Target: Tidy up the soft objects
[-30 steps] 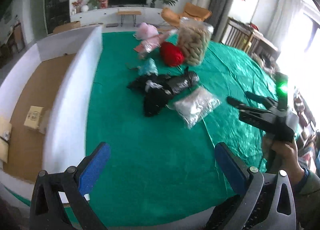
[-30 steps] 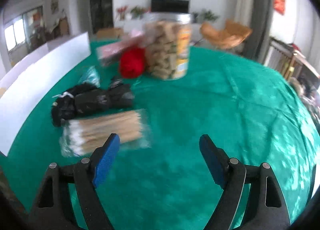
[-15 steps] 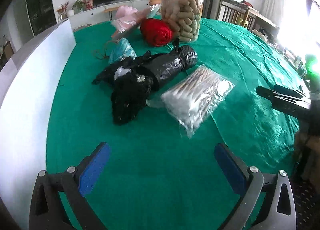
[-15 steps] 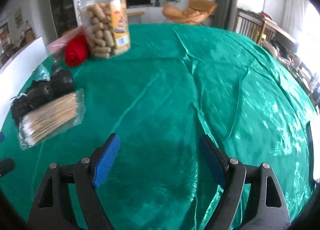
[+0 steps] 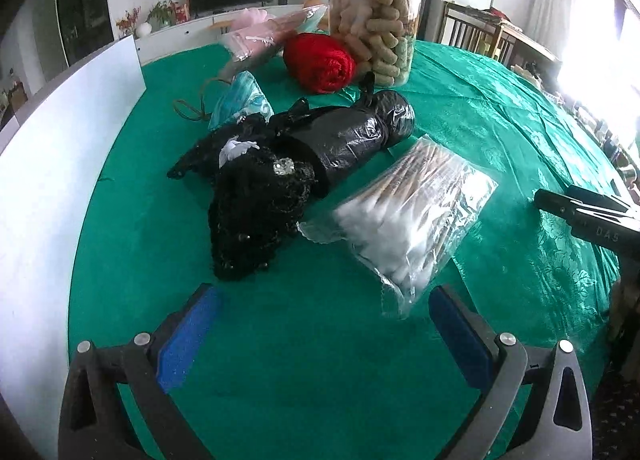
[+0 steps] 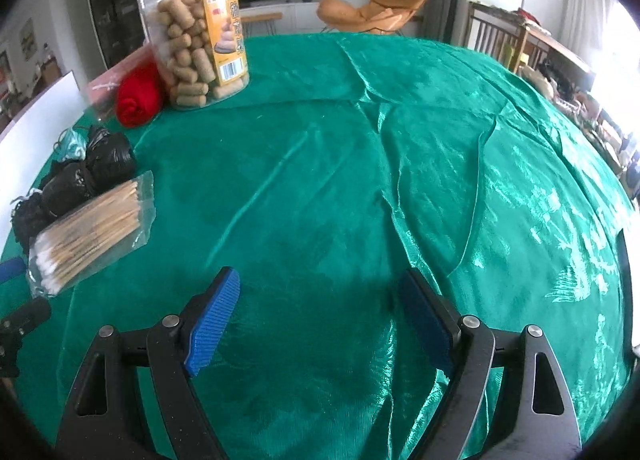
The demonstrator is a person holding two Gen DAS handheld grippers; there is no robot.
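- Cloth of shiny green fabric (image 5: 480, 119) covers the table in the left wrist view, with a white board (image 5: 60, 139) standing along its left edge.
- The left gripper (image 5: 324, 324) hovers low over bare cloth, its blue-padded jaws spread wide and holding nothing.
- Just beyond its tips lie a black lacy fabric bundle (image 5: 256, 211), touching a rolled black plastic bag (image 5: 352, 139), and a clear plastic pack of cotton swabs (image 5: 412, 219) beside them.
- Farther back sit a teal patterned pouch (image 5: 240, 99), a red ball of yarn (image 5: 320, 61), a pink item in clear wrap (image 5: 256, 39) and a clear plastic jar of tan snack sticks (image 5: 376, 19).
- In the right wrist view, the right gripper (image 6: 320, 312) hangs over wrinkled empty cloth, jaws wide apart, gripping nothing.
- The soft objects lie well off to its left; the swab pack (image 6: 88, 236) is nearest.
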